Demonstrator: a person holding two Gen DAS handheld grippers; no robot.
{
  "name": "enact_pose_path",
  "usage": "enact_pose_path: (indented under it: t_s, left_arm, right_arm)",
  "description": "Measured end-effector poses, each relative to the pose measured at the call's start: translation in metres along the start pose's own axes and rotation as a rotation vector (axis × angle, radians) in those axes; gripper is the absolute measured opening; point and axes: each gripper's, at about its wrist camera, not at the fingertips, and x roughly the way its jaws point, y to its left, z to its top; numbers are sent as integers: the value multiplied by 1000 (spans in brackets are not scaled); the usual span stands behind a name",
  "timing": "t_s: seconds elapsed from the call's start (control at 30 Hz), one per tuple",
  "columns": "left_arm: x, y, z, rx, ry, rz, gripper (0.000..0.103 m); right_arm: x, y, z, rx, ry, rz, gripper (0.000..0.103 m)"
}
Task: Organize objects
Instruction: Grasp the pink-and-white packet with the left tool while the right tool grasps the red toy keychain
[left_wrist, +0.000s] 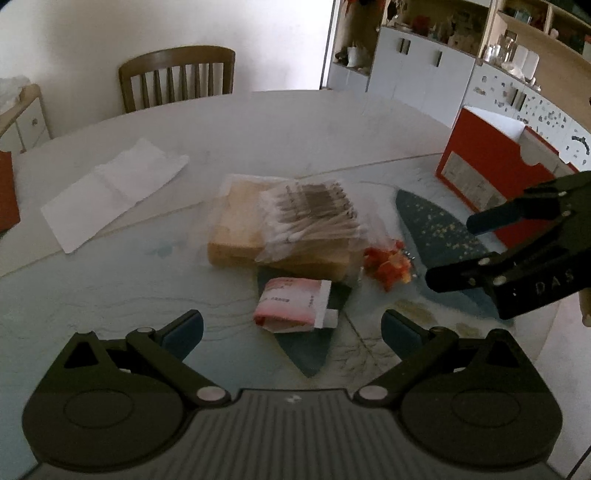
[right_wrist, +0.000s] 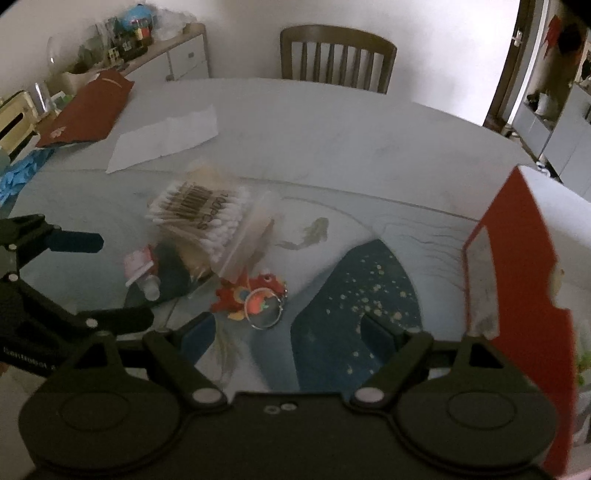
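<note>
On the round table, a clear bag of cotton swabs lies on a tan block. In front of it lies a pink tissue packet. My left gripper hovers just short of the packet, open, nothing between its fingers. A red plush charm on a key ring lies to the right. My right gripper hangs open just short of the charm, holding nothing. My left gripper also shows at the left of the right wrist view.
An open red box stands at the table's right. A white paper sheet lies at the far left, with a red envelope and blue gloves beyond. A wooden chair stands behind the table.
</note>
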Motion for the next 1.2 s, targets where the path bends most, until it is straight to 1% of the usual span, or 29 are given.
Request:
enact_pose_path:
  t_s: [0.2, 0.37, 0.5, 0.67, 0.77, 0.83, 0.9, 0.93, 0.97, 1.0, 1.03, 1.13, 1.2]
  left_arm:
    - [13, 3, 0, 8, 12, 19, 103]
    - [16, 0, 0, 34, 5, 30, 103]
    - [17, -3, -1, 39, -3, 43, 103]
    - [20, -8, -2, 66, -4, 74, 102]
    - [20, -8, -1, 65, -5, 77, 102]
    - [20, -8, -1, 67, -8, 78, 100]
    - [19, -10, -1, 75, -12, 76, 94]
    - [19, -10, 0, 77, -12, 73, 93]
    - [19, -10, 1, 78, -12, 72, 90]
    - [18, -10, 1, 79, -13, 72, 86]
    - [17, -11, 2, 79, -14, 74, 84]
    - [15, -13, 3, 82, -13, 72, 72]
    - [13, -15, 2, 88, -14, 69, 60]
  right_arm:
    - [18, 5, 4, -22, 28, 5, 86]
    - [28, 7, 7, -9, 43, 12, 85]
    - [36, 12, 9, -26, 51, 17, 84]
    - [39, 15, 10, -24, 44, 20, 83]
    - [39, 16, 9, -10, 40, 19, 82]
    - [39, 18, 8, -7, 38, 9, 81]
    - [39, 21, 8, -14, 37, -1, 78]
    - [38, 22, 9, -17, 37, 2, 74]
    - [38, 23, 10, -20, 37, 4, 69]
    - [36, 24, 10, -21, 37, 3, 65]
    - [36, 24, 10, -21, 37, 4, 60]
    - [35, 24, 10, -8, 37, -2, 59]
    - [34, 22, 10, 8, 38, -4, 59]
